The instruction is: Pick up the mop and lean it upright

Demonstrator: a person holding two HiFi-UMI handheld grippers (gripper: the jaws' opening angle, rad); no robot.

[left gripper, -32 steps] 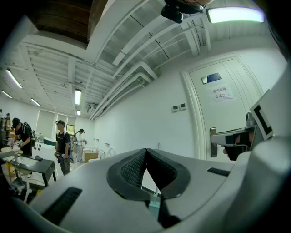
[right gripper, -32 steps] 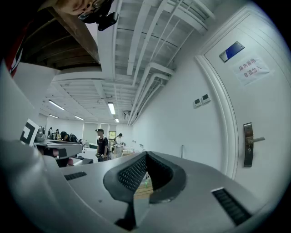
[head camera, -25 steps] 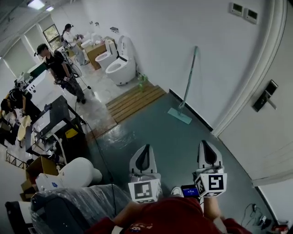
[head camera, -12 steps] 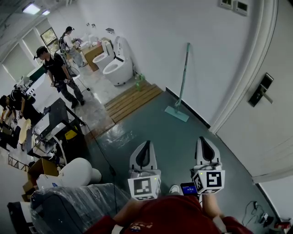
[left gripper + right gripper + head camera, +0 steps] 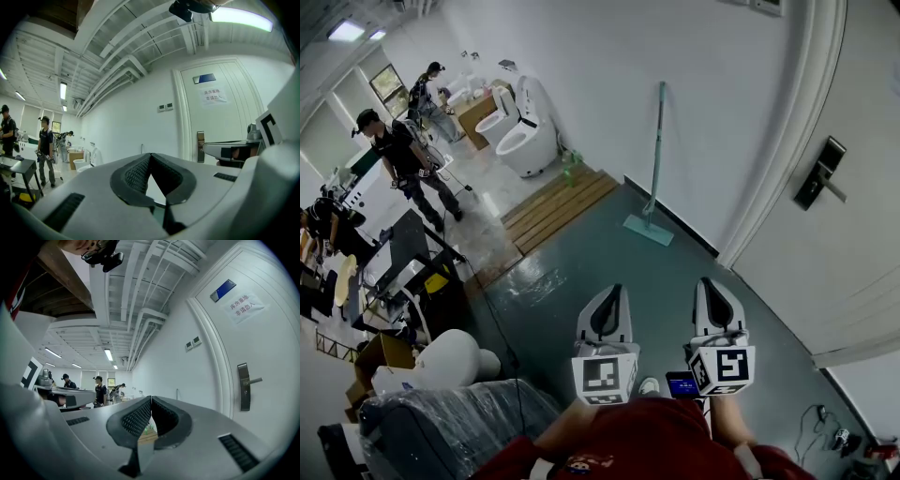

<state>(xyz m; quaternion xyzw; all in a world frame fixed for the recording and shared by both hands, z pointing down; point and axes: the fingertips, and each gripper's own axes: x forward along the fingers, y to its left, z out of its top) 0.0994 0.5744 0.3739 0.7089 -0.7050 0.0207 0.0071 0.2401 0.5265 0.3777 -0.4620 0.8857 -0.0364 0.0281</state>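
Where the head view looks down, it lists:
- mop: upright, handle leaning on the white wall, flat head on the dark green floor at the wall's foot.
- left gripper and right gripper: side by side at the bottom of the frame, in front of the person's red sleeves, both pointing toward the mop. The mop stands well apart from both, ahead and between their lines. Nothing is carried.
- door handle on the pale door to the right; wooden platform and white toilets to the mop's left; people standing at the far left.

Left gripper view:
- left gripper: jaws pressed together at the tips, nothing between them.
- mop: a thin pole far off against the wall, just left of the closed tips, too small for detail.
- door handle to the right of the tips; the right gripper at the right edge.

Right gripper view:
- right gripper: jaws pressed together, empty.
- mop: a thin upright line on the far wall, a little right of the tips, untouched.
- door handle at the right; people in the distance at the left.
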